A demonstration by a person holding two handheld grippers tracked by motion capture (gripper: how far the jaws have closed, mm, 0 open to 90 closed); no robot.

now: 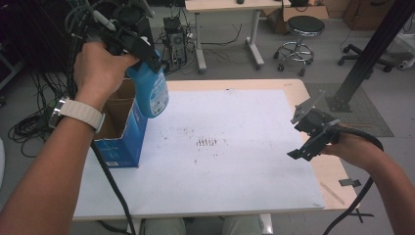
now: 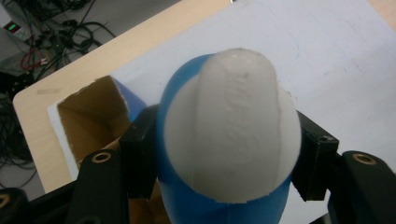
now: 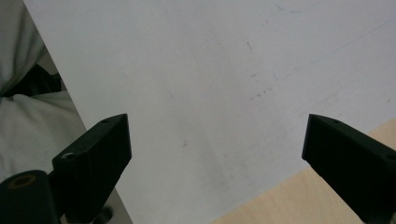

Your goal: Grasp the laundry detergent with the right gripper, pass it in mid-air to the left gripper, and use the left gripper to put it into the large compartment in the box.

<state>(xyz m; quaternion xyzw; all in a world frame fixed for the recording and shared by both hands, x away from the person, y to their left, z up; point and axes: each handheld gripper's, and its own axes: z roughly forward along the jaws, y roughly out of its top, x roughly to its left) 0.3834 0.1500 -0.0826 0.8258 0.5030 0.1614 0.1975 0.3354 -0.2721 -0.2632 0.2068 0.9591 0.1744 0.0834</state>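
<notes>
My left gripper is shut on a blue bottle with a white cap, and holds it up in the air, over the right rim of an open blue cardboard box. In the left gripper view the black jaws clamp the bottle's neck from both sides, and the box's brown inside lies below to the left. My right gripper hovers low over the right edge of the white board, its jaws wide apart with nothing between them.
The white board covers most of a light wooden table and bears dark scuff marks near its middle. Behind the table stand a stool, a desk and tangled cables on the floor. A black post rises at the right.
</notes>
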